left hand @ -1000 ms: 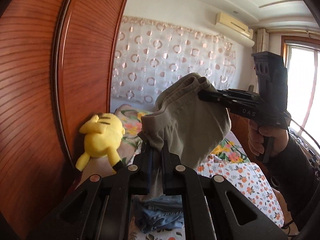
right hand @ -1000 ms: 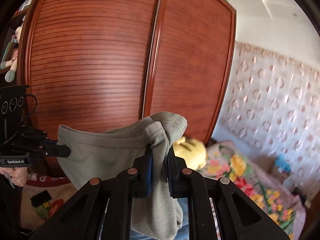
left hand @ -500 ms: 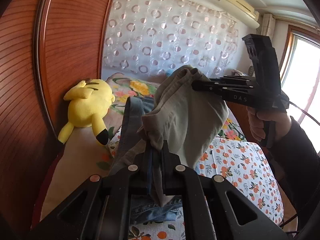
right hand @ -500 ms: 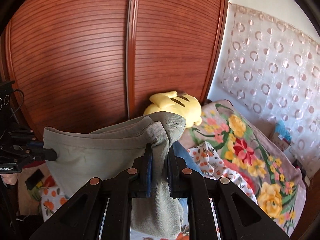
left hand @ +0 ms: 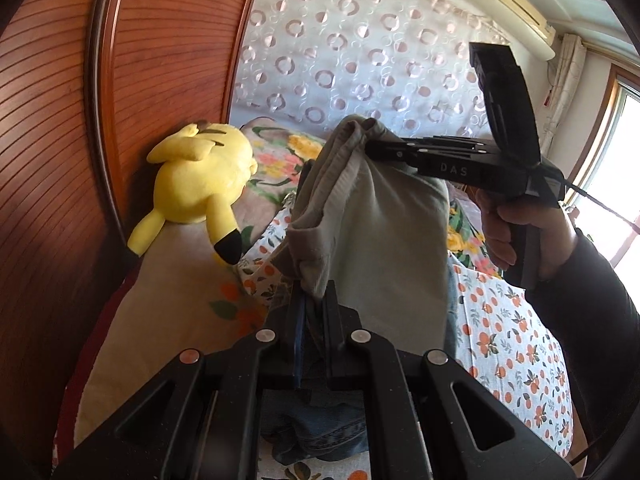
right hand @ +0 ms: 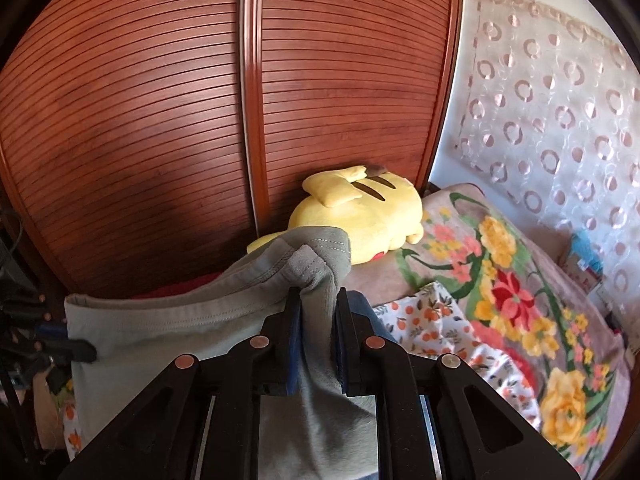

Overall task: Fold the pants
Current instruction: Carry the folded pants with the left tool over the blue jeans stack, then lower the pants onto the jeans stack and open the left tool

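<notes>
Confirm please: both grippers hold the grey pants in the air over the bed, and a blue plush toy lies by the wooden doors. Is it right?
Not quite. The plush toy is yellow, not blue, as both wrist views show. Otherwise correct: the left gripper and right gripper hold the pants over the bed, toy by the doors.

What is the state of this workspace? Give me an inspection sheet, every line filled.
Surface: bed sheet with an orange print.
Job's things: grey pants held up between both tools; jeans bunched below.
Clutter: yellow plush against the wardrobe; floral blanket.
Grippers: left tool shut on the pants' edge; right tool jaws have just been opening, fabric still between them.
Cables: thin cable trailing from the right tool.
Surroundings: wooden wardrobe, curtain, air conditioner, window.
</notes>
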`<state>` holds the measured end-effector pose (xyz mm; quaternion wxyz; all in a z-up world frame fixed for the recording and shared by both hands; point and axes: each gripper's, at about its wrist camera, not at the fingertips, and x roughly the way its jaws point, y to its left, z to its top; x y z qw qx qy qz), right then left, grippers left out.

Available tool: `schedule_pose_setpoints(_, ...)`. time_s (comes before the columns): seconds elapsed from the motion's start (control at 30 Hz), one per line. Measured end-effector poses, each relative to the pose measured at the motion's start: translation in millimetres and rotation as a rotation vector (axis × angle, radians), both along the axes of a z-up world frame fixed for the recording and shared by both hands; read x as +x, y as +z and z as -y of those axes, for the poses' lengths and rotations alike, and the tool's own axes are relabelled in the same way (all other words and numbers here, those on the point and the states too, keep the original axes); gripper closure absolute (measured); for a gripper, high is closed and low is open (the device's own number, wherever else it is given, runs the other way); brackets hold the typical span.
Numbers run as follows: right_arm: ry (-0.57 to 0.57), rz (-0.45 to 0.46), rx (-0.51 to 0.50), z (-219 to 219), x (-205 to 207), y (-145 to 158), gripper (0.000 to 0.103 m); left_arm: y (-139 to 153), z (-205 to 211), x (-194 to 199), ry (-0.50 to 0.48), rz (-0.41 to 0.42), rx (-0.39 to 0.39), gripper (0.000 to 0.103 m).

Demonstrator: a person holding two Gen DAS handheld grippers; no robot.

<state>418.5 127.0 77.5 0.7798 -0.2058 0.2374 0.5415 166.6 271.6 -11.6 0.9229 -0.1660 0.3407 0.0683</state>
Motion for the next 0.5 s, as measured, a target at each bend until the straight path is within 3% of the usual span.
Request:
schedule_pose_setpoints(0.07,-0.032,-0.007,0.024,5,4,-2,0.074,-3,0,-1,-0.001,-0.008,-0.005,0.095)
schedule_pose_setpoints(0.2,-0.095,0.0,0.077,33,-1,0,0.066,-6,2,-5,0.006,-0.014,0.001,0.094)
schedule_pose_setpoints(0.33,-0.157,-0.01,0.109,65,-7,-8,0.062,-6,7,-14,0.014,-0.01,0.019,0.073)
schedule_pose_setpoints(0.5,-0.197,-0.069,0.11,84,-18,-29,0.061,-1,28,-32,-0.008,0.038,0.05,0.067)
